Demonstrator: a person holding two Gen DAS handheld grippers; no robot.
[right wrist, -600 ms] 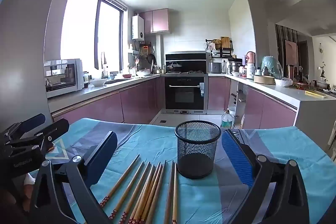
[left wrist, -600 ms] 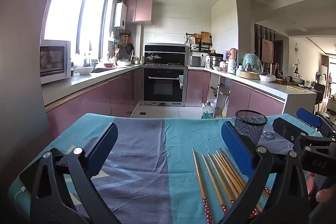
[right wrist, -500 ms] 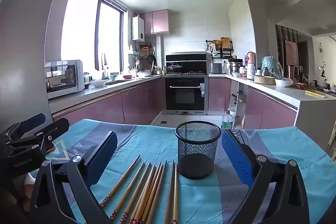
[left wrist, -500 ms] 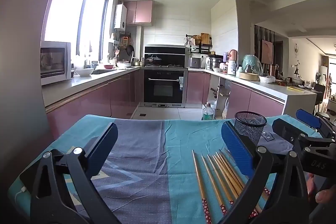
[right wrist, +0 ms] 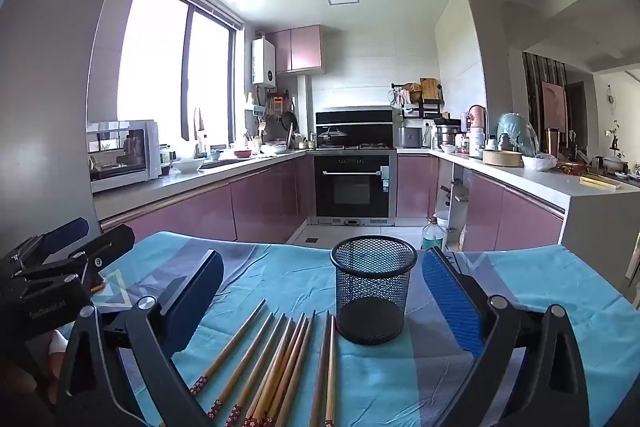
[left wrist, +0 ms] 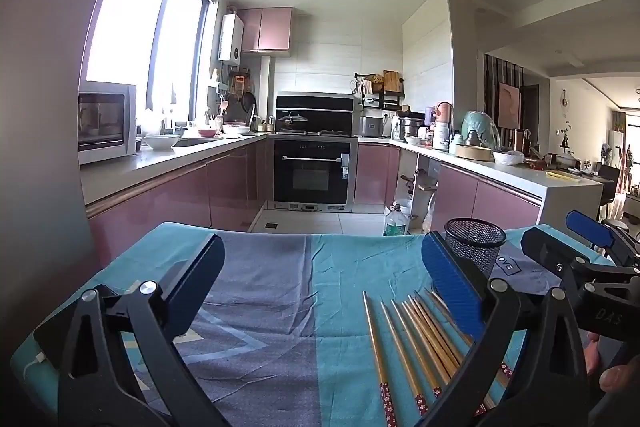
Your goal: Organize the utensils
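Several wooden chopsticks (right wrist: 280, 359) with red patterned ends lie side by side on the blue tablecloth (right wrist: 280, 275). An empty black mesh cup (right wrist: 373, 289) stands upright just right of them. My right gripper (right wrist: 322, 287) is open and empty, held above the chopsticks and cup. In the left wrist view the chopsticks (left wrist: 416, 343) lie at lower right and the mesh cup (left wrist: 475, 245) stands behind my right finger. My left gripper (left wrist: 320, 275) is open and empty over bare cloth, left of the chopsticks. Each gripper shows in the other's view: left (right wrist: 60, 267), right (left wrist: 588, 263).
The table's far edge (left wrist: 280, 229) drops to the kitchen floor. Beyond are pink cabinets, an oven (left wrist: 314, 173), a microwave (left wrist: 106, 121) on the left counter and a cluttered counter (left wrist: 500, 163) on the right. A plastic bottle (right wrist: 434, 233) stands on the floor.
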